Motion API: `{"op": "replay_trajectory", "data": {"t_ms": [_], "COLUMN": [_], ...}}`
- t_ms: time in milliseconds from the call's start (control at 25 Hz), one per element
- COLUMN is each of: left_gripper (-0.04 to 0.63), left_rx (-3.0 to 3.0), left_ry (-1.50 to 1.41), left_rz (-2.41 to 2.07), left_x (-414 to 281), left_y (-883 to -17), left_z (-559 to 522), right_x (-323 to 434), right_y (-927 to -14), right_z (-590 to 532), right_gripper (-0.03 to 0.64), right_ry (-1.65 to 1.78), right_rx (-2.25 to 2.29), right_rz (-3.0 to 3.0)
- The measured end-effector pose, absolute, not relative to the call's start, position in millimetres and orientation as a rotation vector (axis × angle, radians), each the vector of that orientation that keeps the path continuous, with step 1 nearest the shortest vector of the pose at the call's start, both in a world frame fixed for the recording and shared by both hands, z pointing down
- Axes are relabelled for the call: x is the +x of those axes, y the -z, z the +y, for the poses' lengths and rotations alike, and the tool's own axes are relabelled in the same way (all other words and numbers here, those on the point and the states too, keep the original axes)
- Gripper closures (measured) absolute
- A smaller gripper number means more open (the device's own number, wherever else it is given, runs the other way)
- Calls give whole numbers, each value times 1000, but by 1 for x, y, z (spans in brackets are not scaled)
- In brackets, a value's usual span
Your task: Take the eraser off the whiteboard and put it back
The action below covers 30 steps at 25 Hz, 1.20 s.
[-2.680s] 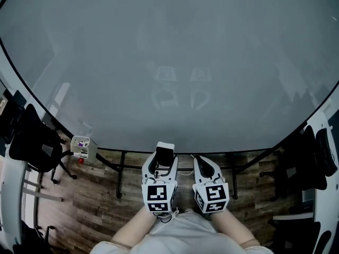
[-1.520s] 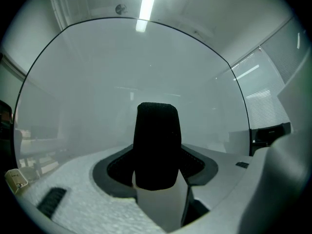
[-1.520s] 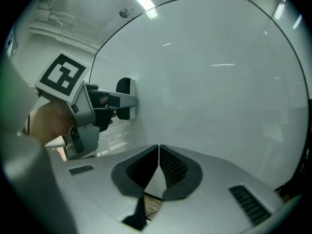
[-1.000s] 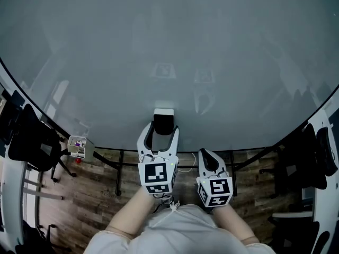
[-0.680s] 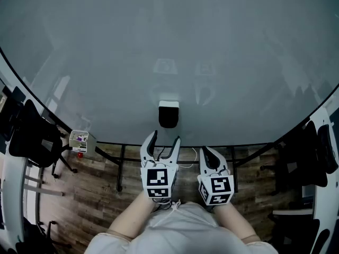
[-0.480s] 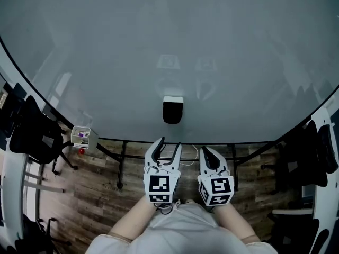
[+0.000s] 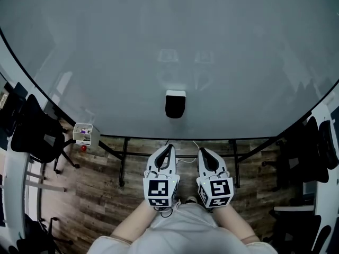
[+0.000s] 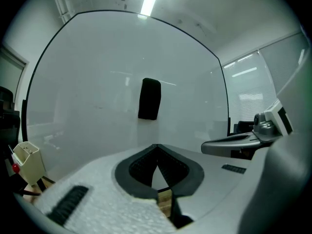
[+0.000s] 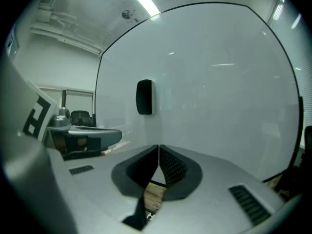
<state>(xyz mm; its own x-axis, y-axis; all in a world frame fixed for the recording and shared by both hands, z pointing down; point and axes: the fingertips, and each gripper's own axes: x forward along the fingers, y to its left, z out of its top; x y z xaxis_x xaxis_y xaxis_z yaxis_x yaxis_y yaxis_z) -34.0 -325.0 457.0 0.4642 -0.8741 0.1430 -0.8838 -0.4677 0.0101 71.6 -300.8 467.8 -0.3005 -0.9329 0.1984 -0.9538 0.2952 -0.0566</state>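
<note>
Whiteboard (image 7: pixel 106 62) holds eraser (image 7: pixel 175 104) beyond left gripper (image 7: pixel 168 147).

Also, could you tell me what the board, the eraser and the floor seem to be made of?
Board: smooth glossy white panel showing faint reflections; glass or coated steel, unclear.
Eraser: matt black, likely felt, with a pale plastic-looking edge.
Floor: brown planks with grain, wood or laminate.

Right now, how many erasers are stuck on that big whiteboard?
1. The black eraser sits low on the whiteboard, near its middle, a little above the bottom edge. No second one shows in any view.
</note>
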Motion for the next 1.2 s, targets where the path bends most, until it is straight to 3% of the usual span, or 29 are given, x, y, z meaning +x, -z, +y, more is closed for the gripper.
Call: {"op": "replay_trajectory", "data": {"t_ms": [1200], "left_gripper": [578], "left_rx": [2644], "left_ry": [-212], "left_rz": [-1534], "left_x": [-22], "left_y": [-456], "left_z": [-338], "right_x": [51], "right_y": [-460], "right_z": [-316], "right_gripper": [591], "right_ry": [-156], "right_rx": [1673], "right_rz": [-2468]}}
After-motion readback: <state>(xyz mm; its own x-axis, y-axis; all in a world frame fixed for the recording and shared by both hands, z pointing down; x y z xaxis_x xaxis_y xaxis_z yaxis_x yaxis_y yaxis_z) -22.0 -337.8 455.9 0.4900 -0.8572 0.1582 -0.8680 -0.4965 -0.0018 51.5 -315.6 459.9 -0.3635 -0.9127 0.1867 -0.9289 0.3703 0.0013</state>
